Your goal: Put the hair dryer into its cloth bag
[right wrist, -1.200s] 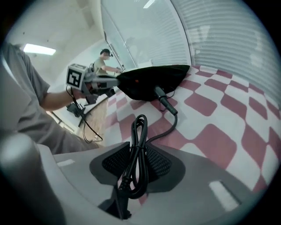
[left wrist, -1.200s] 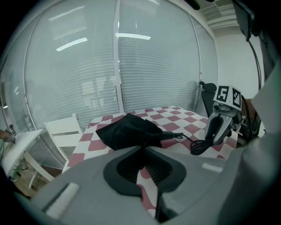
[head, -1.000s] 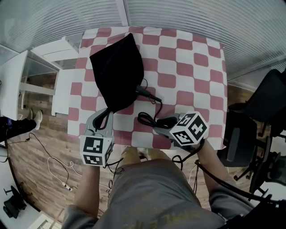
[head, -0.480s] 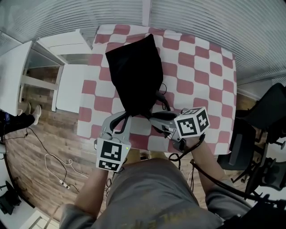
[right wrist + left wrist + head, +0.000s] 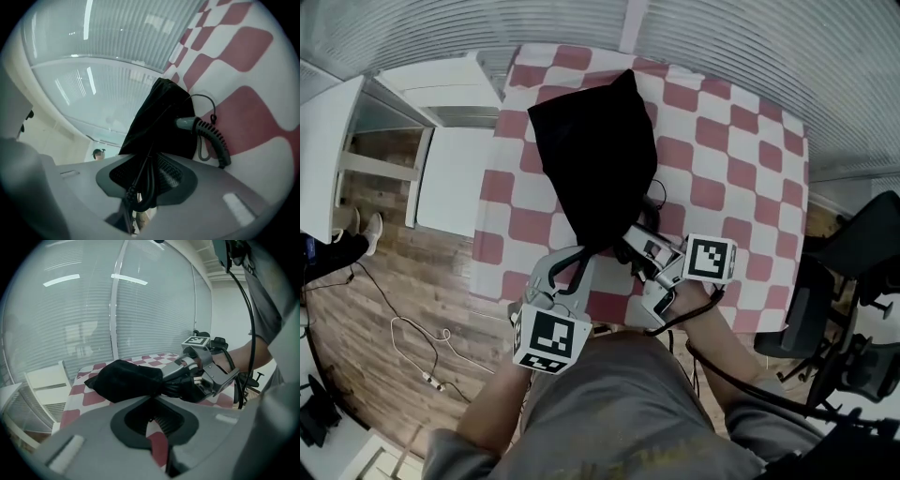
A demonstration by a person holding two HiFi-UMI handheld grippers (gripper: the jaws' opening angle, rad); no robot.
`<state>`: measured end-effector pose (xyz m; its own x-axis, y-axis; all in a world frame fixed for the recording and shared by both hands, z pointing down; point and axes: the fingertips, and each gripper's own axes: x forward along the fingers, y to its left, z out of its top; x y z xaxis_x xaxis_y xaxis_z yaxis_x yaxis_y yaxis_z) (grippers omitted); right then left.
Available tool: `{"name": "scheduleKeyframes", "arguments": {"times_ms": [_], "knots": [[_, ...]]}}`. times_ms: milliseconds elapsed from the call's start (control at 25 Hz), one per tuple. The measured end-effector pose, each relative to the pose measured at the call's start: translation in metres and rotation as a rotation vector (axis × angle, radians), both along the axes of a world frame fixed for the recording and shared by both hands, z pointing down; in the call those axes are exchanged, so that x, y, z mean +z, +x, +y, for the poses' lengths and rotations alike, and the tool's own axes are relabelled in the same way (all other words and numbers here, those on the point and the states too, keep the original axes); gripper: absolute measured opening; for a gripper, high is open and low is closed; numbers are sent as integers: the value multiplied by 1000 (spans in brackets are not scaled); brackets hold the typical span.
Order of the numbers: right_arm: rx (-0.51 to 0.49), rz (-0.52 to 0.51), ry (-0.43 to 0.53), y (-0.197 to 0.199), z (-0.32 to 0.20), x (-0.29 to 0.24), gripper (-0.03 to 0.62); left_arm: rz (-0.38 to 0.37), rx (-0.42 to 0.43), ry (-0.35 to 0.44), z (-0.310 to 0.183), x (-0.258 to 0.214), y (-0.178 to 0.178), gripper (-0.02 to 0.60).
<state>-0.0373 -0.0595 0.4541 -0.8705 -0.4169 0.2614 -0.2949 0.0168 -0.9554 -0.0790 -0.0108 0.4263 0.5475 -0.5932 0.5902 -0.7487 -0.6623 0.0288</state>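
Observation:
The black cloth bag lies on the red-and-white checked table, its mouth toward me. My left gripper is shut on the bag's near edge; in the left gripper view the fabric tapers down into the jaws. The hair dryer is almost wholly inside. Only its grey handle end and ribbed cord sleeve stick out. My right gripper sits at the bag's mouth, shut on a loop of the black power cord. The right gripper also shows beside the bag in the left gripper view.
A white shelf unit stands left of the table. A black chair is at the right. Loose cables lie on the wooden floor. Blinds run along the far side of the table.
My right gripper has swung left and rolled, carrying the cord from the open table to the bag's mouth. The left gripper has kept its hold on the bag.

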Motion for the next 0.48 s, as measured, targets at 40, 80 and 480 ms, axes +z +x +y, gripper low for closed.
{"name": "scheduleKeyframes", "arguments": {"times_ms": [40, 80, 480], "knots": [[27, 5, 15, -6, -3, 1, 138, 3, 3, -4, -2, 1, -2, 14], [28, 67, 52, -12, -6, 6, 138, 6, 8, -9, -4, 3, -4, 14], [-477, 726, 470, -42, 16, 44, 251, -5, -11, -60, -9, 24, -18, 14]]}}
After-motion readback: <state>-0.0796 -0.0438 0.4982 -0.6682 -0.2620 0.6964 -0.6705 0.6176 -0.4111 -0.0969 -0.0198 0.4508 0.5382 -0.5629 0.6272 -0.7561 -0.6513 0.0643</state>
